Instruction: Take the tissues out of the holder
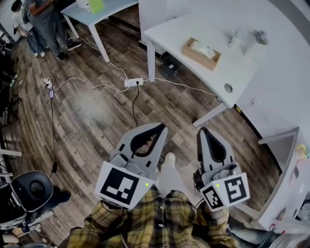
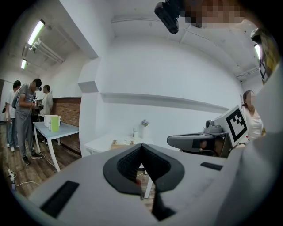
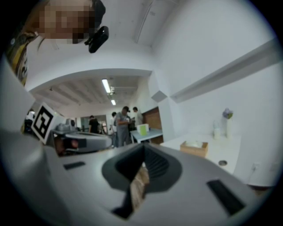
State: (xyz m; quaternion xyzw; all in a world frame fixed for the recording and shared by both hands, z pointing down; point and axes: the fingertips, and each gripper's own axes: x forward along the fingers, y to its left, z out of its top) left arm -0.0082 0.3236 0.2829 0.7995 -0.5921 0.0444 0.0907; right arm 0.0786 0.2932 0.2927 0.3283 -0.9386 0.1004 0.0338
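A wooden tissue holder (image 1: 201,53) with white tissue showing at its top stands on the white table (image 1: 213,72) at the upper right of the head view. It also shows small and far off in the left gripper view as the holder (image 2: 119,143) and in the right gripper view as the holder (image 3: 194,148). My left gripper (image 1: 160,127) and right gripper (image 1: 202,131) hang side by side above the wooden floor, close to my body and well short of the table. Both are shut with nothing between the jaws, as seen at the left gripper (image 2: 142,146) and the right gripper (image 3: 143,146).
A small vase (image 1: 260,35) and a white cup (image 1: 236,38) stand behind the holder. A power strip (image 1: 133,82) with cables lies on the floor before the table. People (image 1: 43,24) stand by a second table (image 1: 97,14) at the top left. An office chair (image 1: 31,189) is at the lower left.
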